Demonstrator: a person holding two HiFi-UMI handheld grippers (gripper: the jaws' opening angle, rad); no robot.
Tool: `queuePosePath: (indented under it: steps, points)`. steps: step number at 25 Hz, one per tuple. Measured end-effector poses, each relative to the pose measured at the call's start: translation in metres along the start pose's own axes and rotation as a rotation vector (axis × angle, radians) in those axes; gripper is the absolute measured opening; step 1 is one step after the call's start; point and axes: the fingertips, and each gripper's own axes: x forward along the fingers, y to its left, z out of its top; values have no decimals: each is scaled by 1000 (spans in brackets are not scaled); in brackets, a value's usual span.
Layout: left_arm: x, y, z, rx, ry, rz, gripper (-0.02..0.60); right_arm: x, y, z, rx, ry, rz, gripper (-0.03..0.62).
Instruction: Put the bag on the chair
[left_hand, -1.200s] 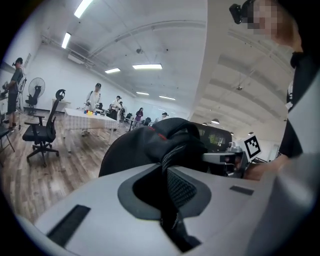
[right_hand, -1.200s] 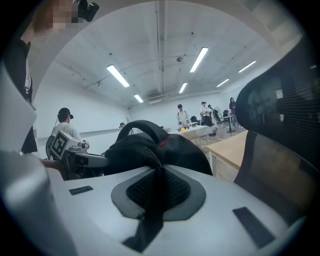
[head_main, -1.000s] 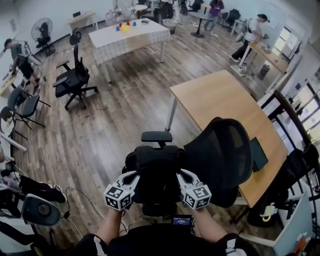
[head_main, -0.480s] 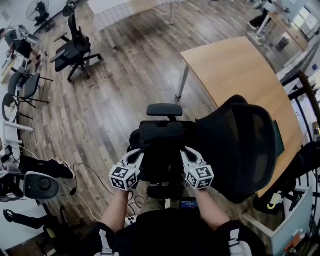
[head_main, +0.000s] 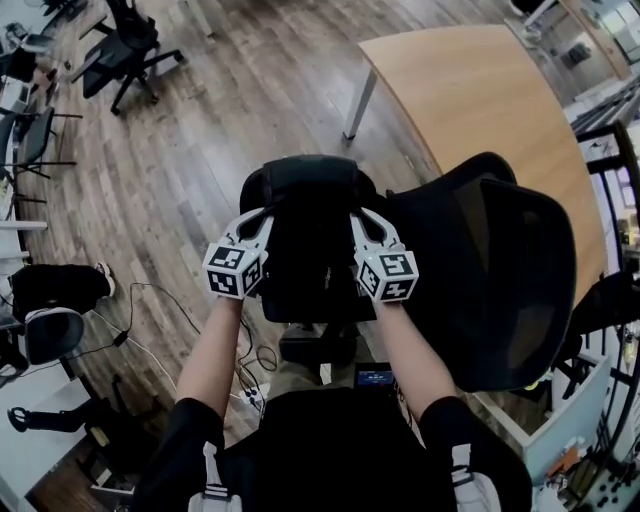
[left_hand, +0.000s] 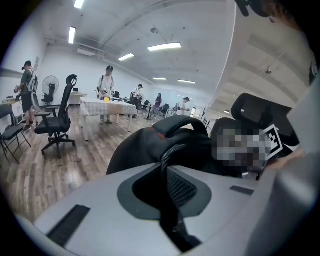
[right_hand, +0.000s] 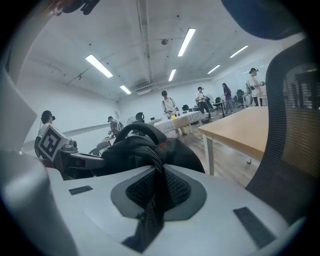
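Note:
A black bag (head_main: 305, 235) hangs between my two grippers, beside the mesh backrest of a black office chair (head_main: 505, 270). The chair's seat is hidden under the bag. My left gripper (head_main: 263, 218) is shut on the bag's left side, and a zipped fold of the bag (left_hand: 165, 145) is pinched between the left gripper's (left_hand: 167, 200) jaws. My right gripper (head_main: 356, 220) holds the right side. Its jaws are opening, with the bag's (right_hand: 140, 150) zipped edge still pressed between them at the right gripper (right_hand: 152, 200). The chair's backrest (right_hand: 295, 125) stands close on the right.
A wooden table (head_main: 480, 90) stands just beyond the chair. Other office chairs (head_main: 115, 50) sit at the far left on the wood floor, and cables (head_main: 150, 310) trail at the near left. A white table (left_hand: 107, 106) and several people are far off.
Both grippers have carried the bag forward, and it now covers the chair's armrest that showed before. The head view has tipped further down towards the chair.

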Motion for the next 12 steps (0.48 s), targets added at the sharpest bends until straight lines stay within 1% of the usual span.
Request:
queuePosePath:
  steps: [2, 7, 12]
  points:
    - [20, 11, 4, 0, 13, 4, 26, 16, -12, 1, 0, 1, -11, 40]
    - [62, 39, 8, -18, 27, 53, 32, 58, -39, 3, -31, 28, -5, 54]
    - [94, 60, 12, -53, 44, 76, 34, 93, -63, 0, 18, 15, -30, 58]
